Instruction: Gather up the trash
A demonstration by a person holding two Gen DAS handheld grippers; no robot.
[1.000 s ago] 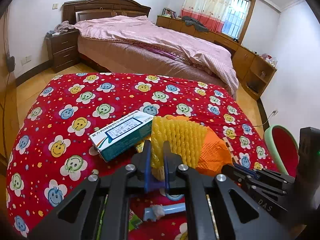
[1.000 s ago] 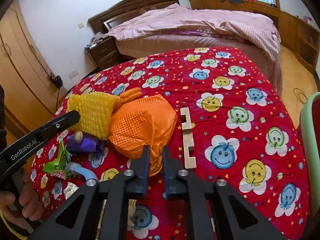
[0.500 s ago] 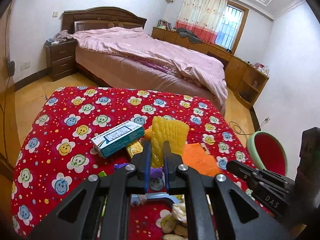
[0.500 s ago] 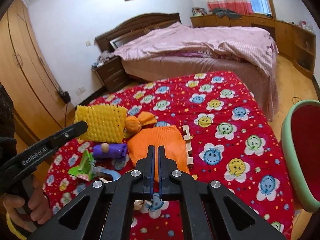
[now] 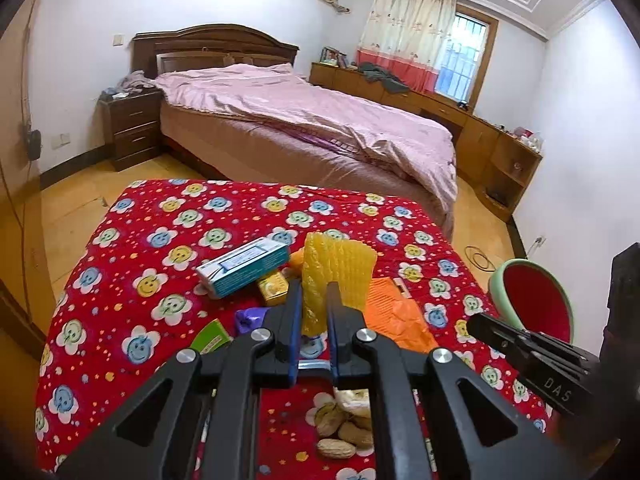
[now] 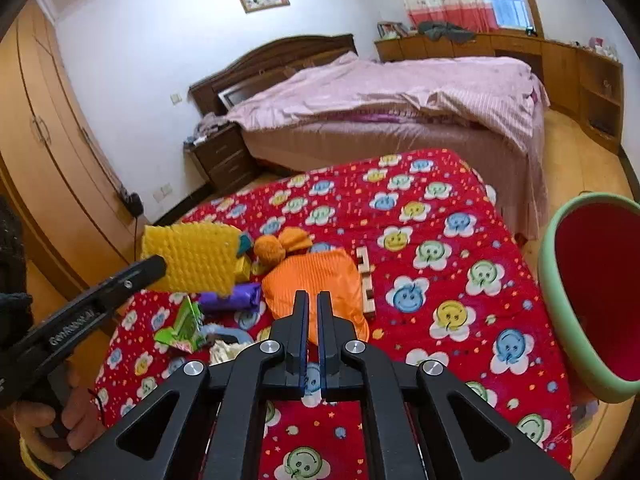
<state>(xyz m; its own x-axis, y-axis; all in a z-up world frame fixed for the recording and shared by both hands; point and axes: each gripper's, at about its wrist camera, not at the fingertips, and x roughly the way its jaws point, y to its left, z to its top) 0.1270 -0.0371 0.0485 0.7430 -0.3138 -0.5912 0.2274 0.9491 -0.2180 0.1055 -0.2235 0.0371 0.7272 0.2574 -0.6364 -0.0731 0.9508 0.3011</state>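
Observation:
My left gripper [image 5: 314,292] is shut on a yellow foam net [image 5: 340,268] and holds it upright above the red flowered table [image 5: 132,280]. In the right wrist view that net [image 6: 196,256] hangs at the left gripper's [image 6: 156,266] tip, clear of the pile. My right gripper [image 6: 313,296] hovers over an orange plastic bag [image 6: 316,276] lying on the cloth. Its jaws are opening by a thin slit, with nothing between them. The green bin with a red inside [image 6: 560,300] stands off the table's right edge.
A teal box [image 5: 244,266], a purple wrapper [image 6: 232,296], a green wrapper [image 6: 182,324], an orange peel ball [image 6: 276,246], a wooden piece [image 6: 366,280] and peanut shells [image 5: 340,428] lie on the table. A bed [image 5: 320,128] stands behind it.
Both grippers have risen and drawn back from the table. The yellow net came up off the pile with the left gripper. The right jaws narrowed from a wider gap at the orange bag.

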